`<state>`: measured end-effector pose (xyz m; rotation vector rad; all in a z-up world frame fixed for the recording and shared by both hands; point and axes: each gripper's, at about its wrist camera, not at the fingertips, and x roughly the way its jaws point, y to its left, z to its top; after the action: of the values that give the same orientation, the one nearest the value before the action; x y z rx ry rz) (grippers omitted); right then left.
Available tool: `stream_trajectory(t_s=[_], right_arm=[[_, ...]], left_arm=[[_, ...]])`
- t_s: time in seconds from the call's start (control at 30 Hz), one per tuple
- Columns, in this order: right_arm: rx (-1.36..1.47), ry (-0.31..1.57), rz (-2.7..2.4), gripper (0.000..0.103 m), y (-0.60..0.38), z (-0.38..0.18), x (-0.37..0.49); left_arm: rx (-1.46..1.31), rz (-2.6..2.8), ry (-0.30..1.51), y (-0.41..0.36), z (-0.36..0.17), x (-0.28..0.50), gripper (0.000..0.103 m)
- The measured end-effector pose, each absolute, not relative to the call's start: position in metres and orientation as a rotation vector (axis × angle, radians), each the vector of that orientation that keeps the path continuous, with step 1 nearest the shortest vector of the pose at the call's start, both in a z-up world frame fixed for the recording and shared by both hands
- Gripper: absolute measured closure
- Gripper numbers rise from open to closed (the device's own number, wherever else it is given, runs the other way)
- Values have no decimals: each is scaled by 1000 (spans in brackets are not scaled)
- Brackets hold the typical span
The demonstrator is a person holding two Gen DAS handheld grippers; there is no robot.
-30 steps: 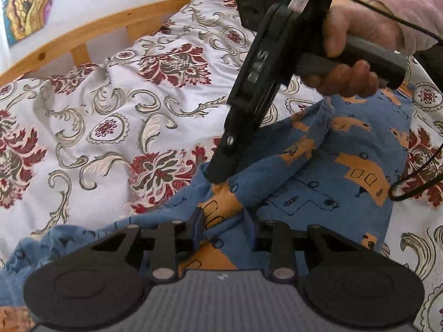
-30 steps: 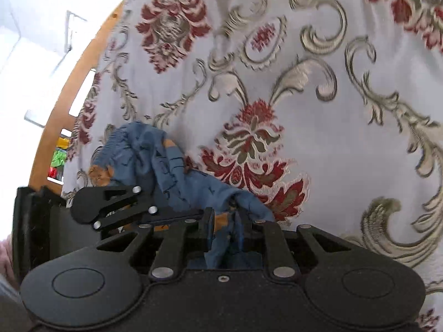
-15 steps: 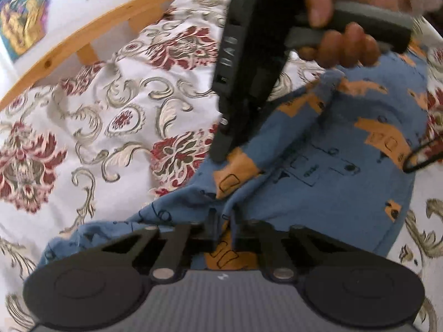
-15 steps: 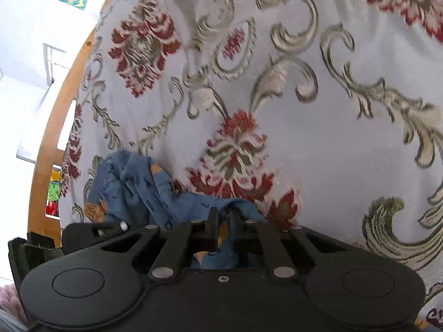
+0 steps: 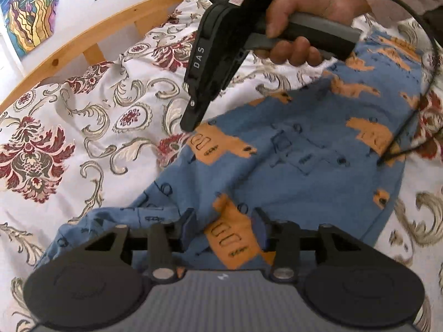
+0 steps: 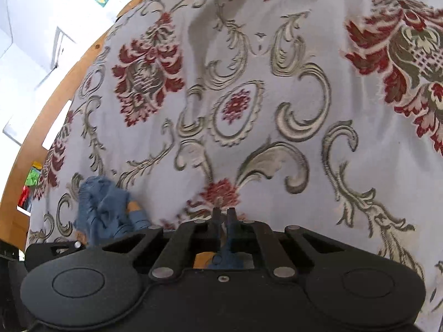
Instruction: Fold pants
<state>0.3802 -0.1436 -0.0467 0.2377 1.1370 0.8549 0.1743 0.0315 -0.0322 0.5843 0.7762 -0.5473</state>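
Bright daylight floods the bedspread [image 6: 277, 96]; the wall beyond it glares white, edges bend, slight blur.

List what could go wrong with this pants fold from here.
1. The left gripper has just been opening, its jaws apart over the pants; that side may slump while the other is pulled.
2. The right gripper is shut on a thin pinch of cloth at the edge, which could slip.
3. The black cable crosses the pants and might snag.
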Motion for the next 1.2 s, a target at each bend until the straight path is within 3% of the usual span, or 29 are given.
stream_trajectory(t_s=[0.1, 0.33, 0.37, 0.43, 0.53, 0.63, 0.77, 0.9, 0.97, 1.1, 1.2], right_arm=[[199, 1084, 884, 90, -153, -33, 369], [-20, 1083, 974, 88, -157, -23, 318], [-58, 1082, 950, 89, -157, -28, 314], [-57, 1058, 907, 103, -164, -35, 311], [9, 1026, 848, 103, -179, -32, 308], [9, 958, 841, 80, -187, -17, 285], [34, 913, 786, 79, -207, -5, 235], [50, 905, 685, 71, -231, -8, 181], [51, 890, 635, 65, -240, -10, 156], [-21, 838, 549, 40, -246, -12, 115], [-60, 813, 503, 38, -248, -16, 94]], left_arm=[[550, -537, 799, 40, -31, 172, 54], [513, -519, 847, 58, -26, 168, 54], [511, -512, 855, 62, -25, 166, 54], [508, -498, 870, 71, -23, 159, 53], [502, -467, 889, 87, -19, 148, 53], [472, -453, 904, 96, -12, 140, 53], [437, -468, 855, 90, 5, 133, 49], [409, -516, 799, 70, 11, 130, 46], [420, -562, 797, 58, 8, 130, 46], [532, -652, 814, 35, -4, 122, 44], [622, -680, 857, 23, -17, 118, 44]])
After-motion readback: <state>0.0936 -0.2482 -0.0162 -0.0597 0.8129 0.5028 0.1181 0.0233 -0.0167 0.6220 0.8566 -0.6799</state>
